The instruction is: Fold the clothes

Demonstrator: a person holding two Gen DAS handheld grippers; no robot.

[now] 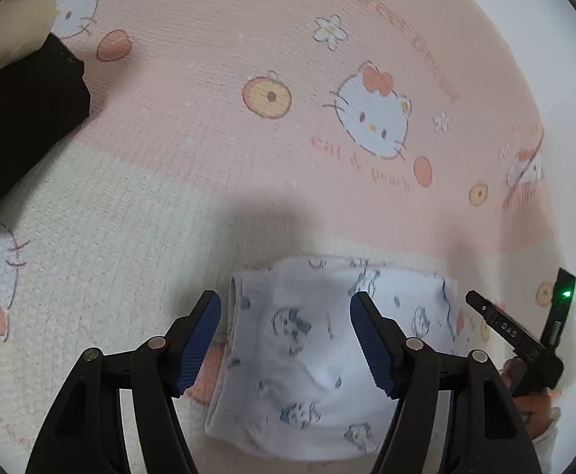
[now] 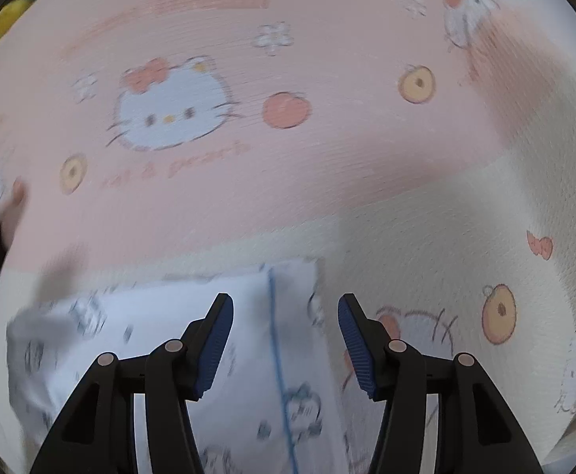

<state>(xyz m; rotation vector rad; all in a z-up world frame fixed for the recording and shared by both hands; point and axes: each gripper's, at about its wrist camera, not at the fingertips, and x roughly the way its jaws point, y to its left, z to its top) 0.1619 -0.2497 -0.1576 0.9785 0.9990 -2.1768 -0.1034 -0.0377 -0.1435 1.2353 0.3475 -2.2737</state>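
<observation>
Fingers (image 1: 204, 339) of left gripper (image 1: 286, 341) spread, gripping nothing, above folded white printed garment (image 1: 311, 359) on pink-and-cream cartoon blanket (image 1: 248, 39). Right gripper (image 2: 286, 345) likewise spread, straddling garment's right edge. Open blanket beyond; black cloth (image 1: 19, 118) far left.

a woven mat (image 1: 208, 181) with a pink band and a cream band covers the surface, printed with cat faces, peaches and flowers. beyond the mat's far right edge lies a pale floor (image 1: 564, 79). soft shadows fall on the mat.
</observation>
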